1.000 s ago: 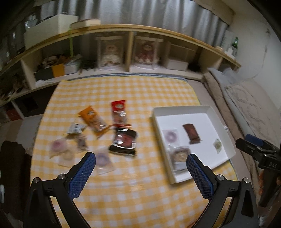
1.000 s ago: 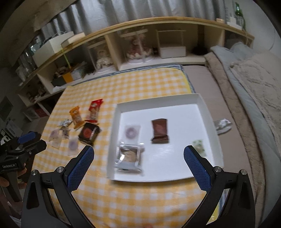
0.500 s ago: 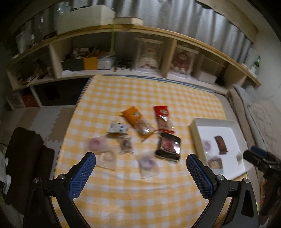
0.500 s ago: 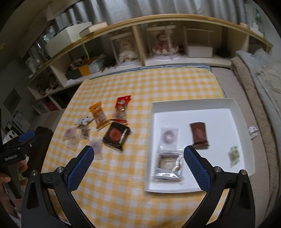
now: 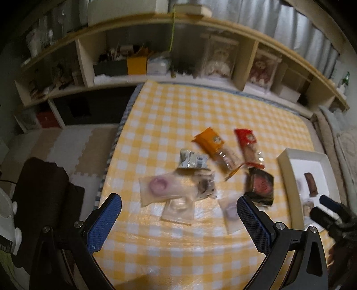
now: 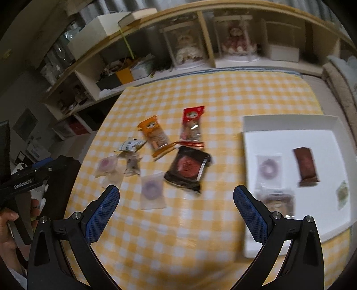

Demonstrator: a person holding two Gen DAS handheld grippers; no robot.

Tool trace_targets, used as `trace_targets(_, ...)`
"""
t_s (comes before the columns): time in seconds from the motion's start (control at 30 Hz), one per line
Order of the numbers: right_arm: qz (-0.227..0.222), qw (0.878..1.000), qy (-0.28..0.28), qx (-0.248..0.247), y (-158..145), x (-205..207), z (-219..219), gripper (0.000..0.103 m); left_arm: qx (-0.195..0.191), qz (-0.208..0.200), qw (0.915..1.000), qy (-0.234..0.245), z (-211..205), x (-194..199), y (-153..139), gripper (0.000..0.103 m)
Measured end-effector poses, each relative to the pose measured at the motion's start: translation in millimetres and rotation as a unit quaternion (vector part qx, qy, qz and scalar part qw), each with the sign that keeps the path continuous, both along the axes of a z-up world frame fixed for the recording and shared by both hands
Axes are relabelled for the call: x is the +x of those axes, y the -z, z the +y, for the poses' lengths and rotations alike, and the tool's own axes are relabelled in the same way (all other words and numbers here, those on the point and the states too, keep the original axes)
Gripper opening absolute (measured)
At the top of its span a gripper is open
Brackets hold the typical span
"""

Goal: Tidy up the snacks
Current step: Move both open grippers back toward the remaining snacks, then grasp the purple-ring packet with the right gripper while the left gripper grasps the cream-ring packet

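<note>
Nearest, at the frame bottoms, left gripper (image 5: 178, 219) and right gripper (image 6: 176, 208), both spread wide and empty above the yellow checked cloth (image 6: 214, 93). Mid-frame, loose snack packets (image 6: 154, 156) clustered left of centre; at right, white tray (image 6: 287, 120) holding a brown bar (image 6: 305, 166) and other packets. Farther back, across the top, wooden shelving (image 6: 205, 44) with two boxed dolls (image 6: 187, 48); grey curtain (image 5: 279, 15) behind.

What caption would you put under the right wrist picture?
Open right hand-held gripper hovers over wrapped snacks on a yellow checked tablecloth, beside a white tray holding four.
</note>
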State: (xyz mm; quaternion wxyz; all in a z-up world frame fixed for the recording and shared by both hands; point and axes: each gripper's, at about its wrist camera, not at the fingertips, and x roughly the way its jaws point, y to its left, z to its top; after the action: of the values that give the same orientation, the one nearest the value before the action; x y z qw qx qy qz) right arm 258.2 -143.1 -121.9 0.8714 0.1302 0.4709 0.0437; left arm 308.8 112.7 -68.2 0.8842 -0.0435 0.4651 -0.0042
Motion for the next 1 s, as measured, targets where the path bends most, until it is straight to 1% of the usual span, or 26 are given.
trace_targets(0.1, 0.001, 1.0, -0.008, -0.005, 18.3, 7.4, 12.1, 0.103, -0.016, 0.029, 0.9995, 0.002, 6.6, 19.4, 17.9, 0.103)
trace_targets(0.17, -0.002, 1.0, -0.012, -0.005, 31.2, 12.1, 18.6, 0.103, -0.019, 0.043, 0.9989, 0.006, 9.4, 29.8, 30.6, 0.103)
trace_targets(0.3, -0.013, 1.0, -0.012, -0.013, 55.4, 17.1, 30.5, 0.103, 0.007, 0.049, 0.9987, 0.006, 12.3, 48.0, 56.0, 0.103)
trace_targets(0.4, 0.0, 0.999, -0.031, -0.024, 76.7, 21.7, 42.2, 0.103, 0.027, 0.059, 0.9979, 0.009, 9.0, 58.3, 77.6, 0.103)
trace_targets(0.5, 0.013, 0.999, -0.046, -0.013, 96.2, 26.6, 50.3, 0.103, 0.041, 0.07, 0.9964, 0.025, 1.9, 68.3, 96.7, 0.103)
trace_targets(0.6, 0.024, 0.998, -0.057, 0.001, 112.8, 29.6, 57.0, 0.103, 0.042, 0.079, 0.9951, 0.04, -4.7, 73.7, 110.1, 0.103)
trace_targets(0.67, 0.031, 0.997, -0.066, 0.002, 121.8, 31.8, 62.8, 0.099, 0.047, 0.084, 0.9938, 0.056, -10.7, 78.9, 117.8, 0.103)
trace_targets(0.7, 0.032, 0.997, -0.07, 0.006, 125.0, 32.4, 65.8, 0.09, 0.051, 0.086, 0.9931, 0.062, -12.5, 76.8, 118.9, 0.103)
trace_targets(0.73, 0.033, 0.997, -0.073, 0.01, 128.5, 33.0, 68.4, 0.086, 0.056, 0.088, 0.9921, 0.07, -16.0, 79.0, 122.5, 0.103)
trace_targets(0.77, 0.03, 0.997, -0.072, 0.007, 130.1, 32.9, 71.6, 0.086, 0.058, 0.09, 0.9913, 0.076, -18.0, 79.3, 124.6, 0.103)
trace_targets(0.87, 0.012, 0.997, -0.08, -0.001, 130.6, 32.3, 78.0, 0.081, 0.063, 0.106, 0.9879, 0.095, -28.1, 83.3, 137.0, 0.103)
trace_targets(0.93, 0.007, 0.996, -0.091, -0.026, 132.3, 32.2, 85.3, 0.079, 0.064, 0.113, 0.9868, 0.097, -31.0, 86.7, 142.4, 0.103)
trace_targets(0.97, 0.003, 0.994, -0.101, -0.049, 133.8, 31.4, 90.0, 0.077, 0.063, 0.114, 0.9868, 0.096, -31.5, 87.1, 144.0, 0.103)
trace_targets(1.0, 0.0, 0.992, -0.108, -0.068, 134.7, 31.5, 93.3, 0.072, 0.061, 0.114, 0.9872, 0.093, -31.3, 88.9, 147.1, 0.103)
